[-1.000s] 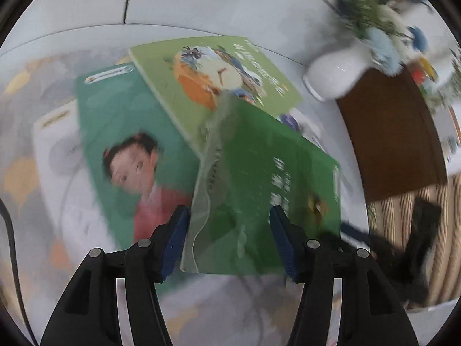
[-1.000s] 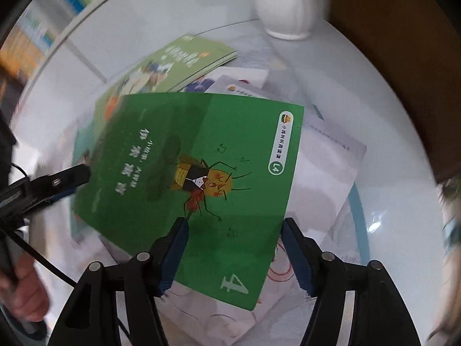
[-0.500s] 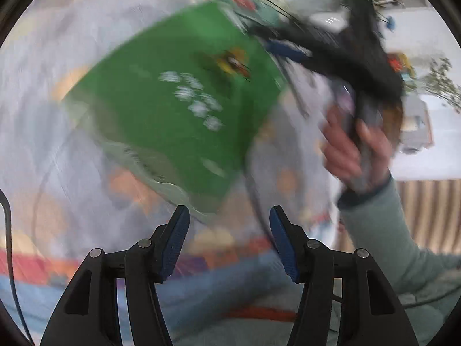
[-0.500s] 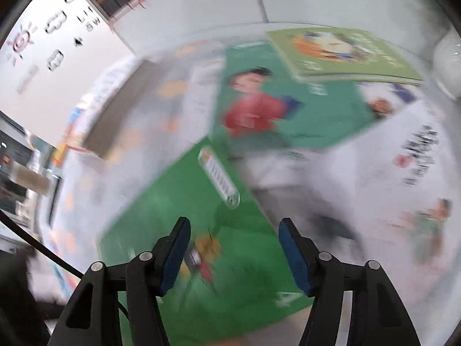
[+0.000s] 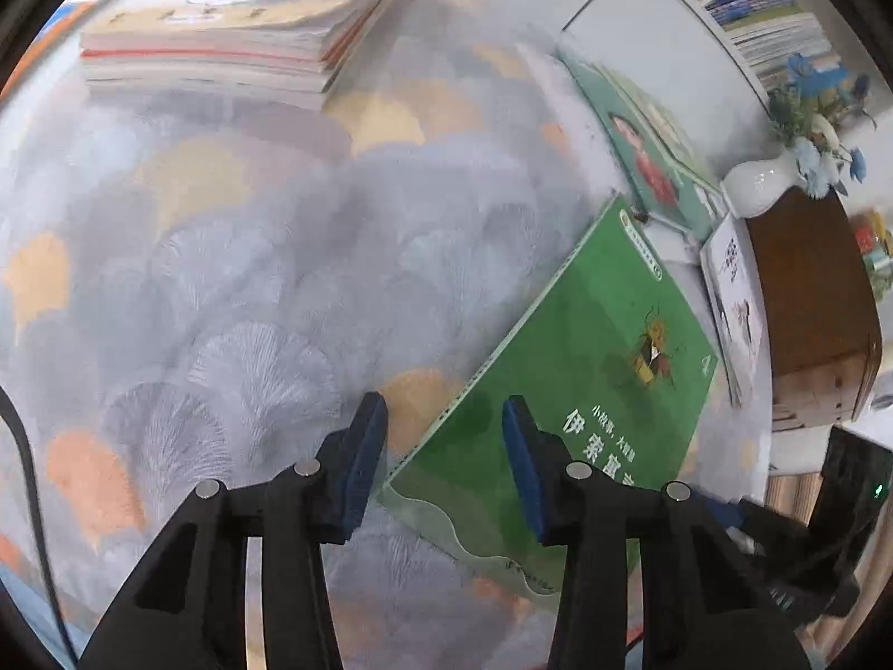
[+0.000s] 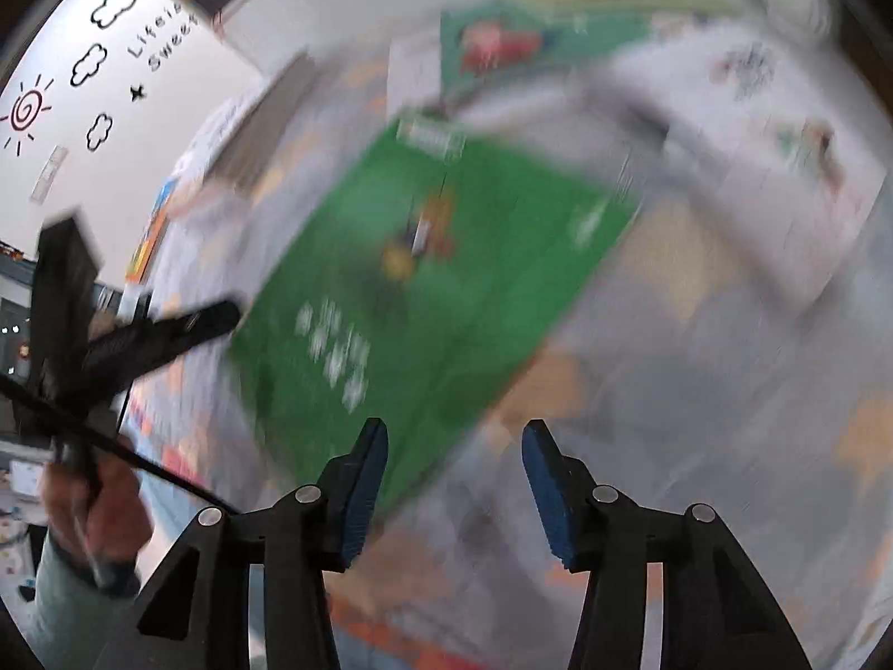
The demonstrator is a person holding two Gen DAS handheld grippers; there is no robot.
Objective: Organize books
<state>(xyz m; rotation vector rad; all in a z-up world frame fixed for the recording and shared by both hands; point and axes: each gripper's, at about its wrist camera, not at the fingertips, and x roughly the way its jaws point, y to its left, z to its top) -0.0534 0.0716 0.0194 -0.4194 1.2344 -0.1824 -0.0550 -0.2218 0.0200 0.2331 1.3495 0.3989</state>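
Note:
A bright green book (image 5: 591, 368) with a bug drawing lies on the patterned tablecloth (image 5: 234, 257). Its near corner reaches in between the fingers of my left gripper (image 5: 443, 455). The jaws are closing, and the pads stand apart from the cover. The right wrist view is blurred. There the green book (image 6: 424, 290) has its near corner by the left finger of my right gripper (image 6: 455, 474). These jaws are closing too, without pressing on the book. The left gripper (image 6: 167, 329) and the hand (image 6: 95, 502) holding it show at the left.
A stack of books (image 5: 212, 39) sits at the far left of the cloth. A teal book with a child in red (image 5: 647, 167), a white book (image 5: 737, 290), a white vase (image 5: 759, 190) and a brown wooden top (image 5: 809, 290) are on the right.
Both views have swung away from the pile of loose books. The green book now lies on the patterned cloth instead of above that pile. Both grippers' jaws stand narrower.

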